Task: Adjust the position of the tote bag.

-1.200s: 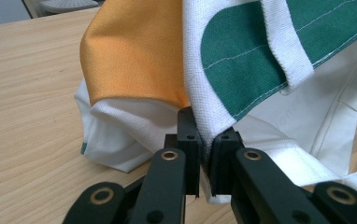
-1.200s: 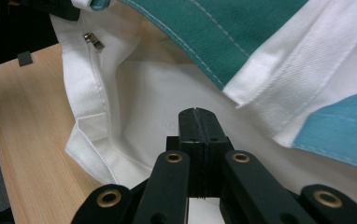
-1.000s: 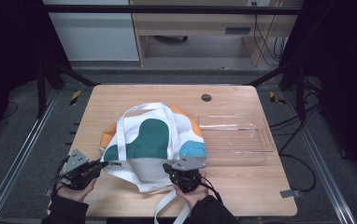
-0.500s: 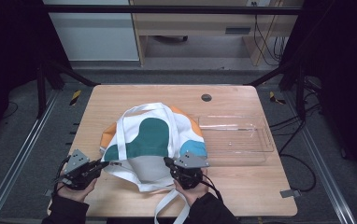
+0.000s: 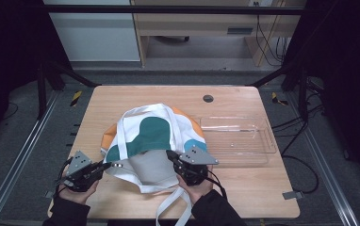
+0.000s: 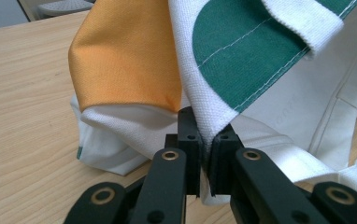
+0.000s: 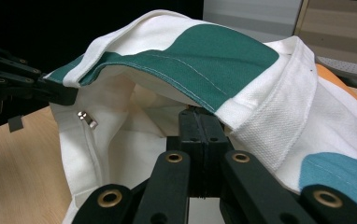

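Where the high view looks down: canvas tote bag (image 5: 155,141), white with green, orange and blue patches, on wooden table (image 5: 121,96), beside clear plastic tray (image 5: 258,141). Left gripper (image 5: 106,165) and right gripper (image 5: 170,154) at its near rim.
Left gripper view: jaws clamped on white-green rim.
Right gripper view: jaws closed on lifted rim, bag mouth open.

Clear plastic tray (image 5: 237,140) right of centre on wooden table (image 5: 121,96); dark round grommet (image 5: 208,98) above the tray.
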Available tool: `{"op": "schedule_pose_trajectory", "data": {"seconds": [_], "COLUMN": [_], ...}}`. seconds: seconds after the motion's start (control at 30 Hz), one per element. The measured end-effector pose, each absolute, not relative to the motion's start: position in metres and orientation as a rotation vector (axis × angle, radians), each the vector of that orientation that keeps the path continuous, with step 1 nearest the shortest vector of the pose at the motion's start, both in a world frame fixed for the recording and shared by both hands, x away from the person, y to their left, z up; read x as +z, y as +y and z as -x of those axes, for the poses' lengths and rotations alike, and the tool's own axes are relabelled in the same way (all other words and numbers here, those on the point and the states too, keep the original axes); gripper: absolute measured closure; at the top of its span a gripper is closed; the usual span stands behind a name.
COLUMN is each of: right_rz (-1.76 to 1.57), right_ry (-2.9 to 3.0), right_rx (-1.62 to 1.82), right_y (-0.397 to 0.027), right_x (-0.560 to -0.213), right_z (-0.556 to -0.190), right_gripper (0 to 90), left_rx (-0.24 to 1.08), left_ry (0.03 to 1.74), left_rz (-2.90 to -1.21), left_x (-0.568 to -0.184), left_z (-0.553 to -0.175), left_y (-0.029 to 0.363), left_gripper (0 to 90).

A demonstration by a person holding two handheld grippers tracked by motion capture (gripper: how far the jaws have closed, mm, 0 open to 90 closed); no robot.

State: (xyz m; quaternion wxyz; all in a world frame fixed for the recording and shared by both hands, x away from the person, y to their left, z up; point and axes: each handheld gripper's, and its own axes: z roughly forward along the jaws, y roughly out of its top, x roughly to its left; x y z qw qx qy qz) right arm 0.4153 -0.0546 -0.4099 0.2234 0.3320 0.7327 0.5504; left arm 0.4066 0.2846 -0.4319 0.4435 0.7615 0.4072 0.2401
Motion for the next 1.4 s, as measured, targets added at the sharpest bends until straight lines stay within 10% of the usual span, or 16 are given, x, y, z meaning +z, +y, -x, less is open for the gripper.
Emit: {"op": "schedule_pose_trajectory", "data": {"seconds": [0.43, 1.4], "right_rz": [-0.927, -0.934], "right_ry": [2.044, 2.063], "right_rx": [1.510, 1.520], "right_y": [-0.054, -0.058], "right_x": [-0.414, -0.411], "right_z": [-0.418, -0.420], "right_gripper": [90.0, 90.0], "left_rx": [0.608, 0.641], "left_ry": [1.003, 0.995], "left_rz": [-1.909, -1.809], "left_x": [-0.437, -0.405], "left_z": [-0.406, -0.385], "left_y": [0.286, 0.286], "left_gripper": [47.2, 27.2]}}
